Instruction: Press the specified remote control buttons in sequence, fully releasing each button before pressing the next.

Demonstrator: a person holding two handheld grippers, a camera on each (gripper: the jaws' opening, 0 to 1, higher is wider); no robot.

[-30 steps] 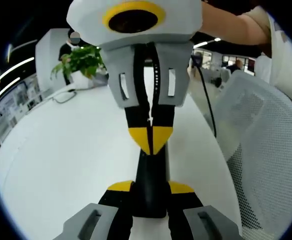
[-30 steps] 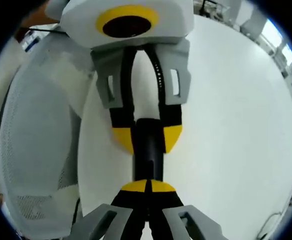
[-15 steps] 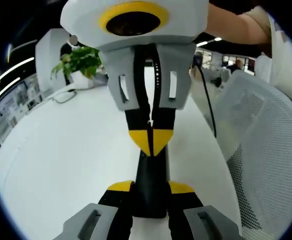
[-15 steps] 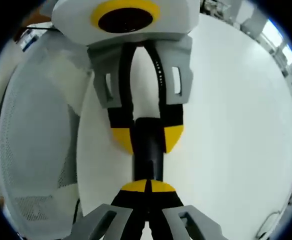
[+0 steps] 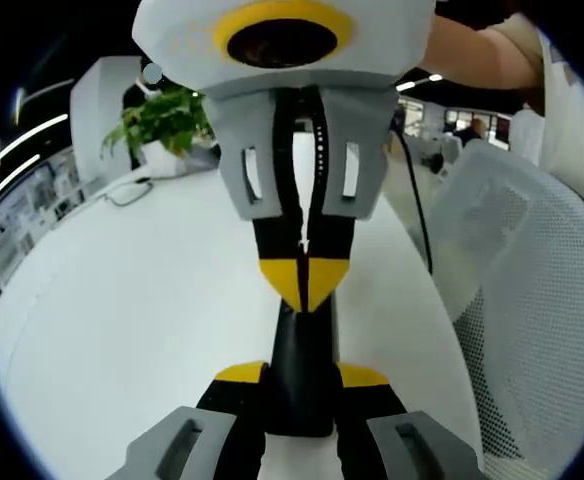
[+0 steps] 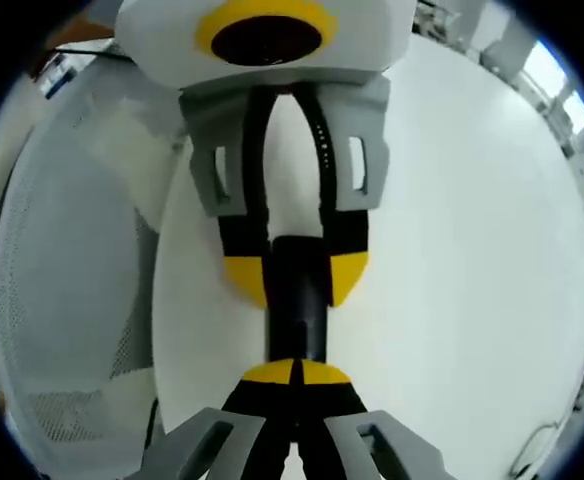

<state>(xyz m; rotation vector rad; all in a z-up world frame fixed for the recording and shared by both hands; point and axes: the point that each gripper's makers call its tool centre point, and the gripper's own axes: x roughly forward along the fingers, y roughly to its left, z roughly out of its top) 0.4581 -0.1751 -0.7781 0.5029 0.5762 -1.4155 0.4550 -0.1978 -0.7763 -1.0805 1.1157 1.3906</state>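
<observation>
**Remote held between two grippers over a white desk**

White desk (image 5: 122, 300): broad, curved at the edge, bare where visible; it lies beneath both grippers.

White mesh chair (image 5: 542, 300): stands just beside the desk edge, at the right of the left gripper view and the left of the right gripper view.

Potted plant (image 5: 167, 120): green, at the far end of the desk, well apart from the work.

Left gripper (image 5: 302, 375): its jaws stand narrow, clamped on the sides of the near end of the remote, yellow pads either side.

Right gripper (image 6: 294, 372): jaws brought together, yellow tips meeting, resting on or just at the remote's upper face; whether a button is depressed cannot be told.

Remote control (image 5: 300, 365): black, slim, held above the desk between the two grippers.

Progress: the buttons are too small and too covered to read. By judgement, one press of the sequence is in hand; how many are done or remain cannot be told.
</observation>
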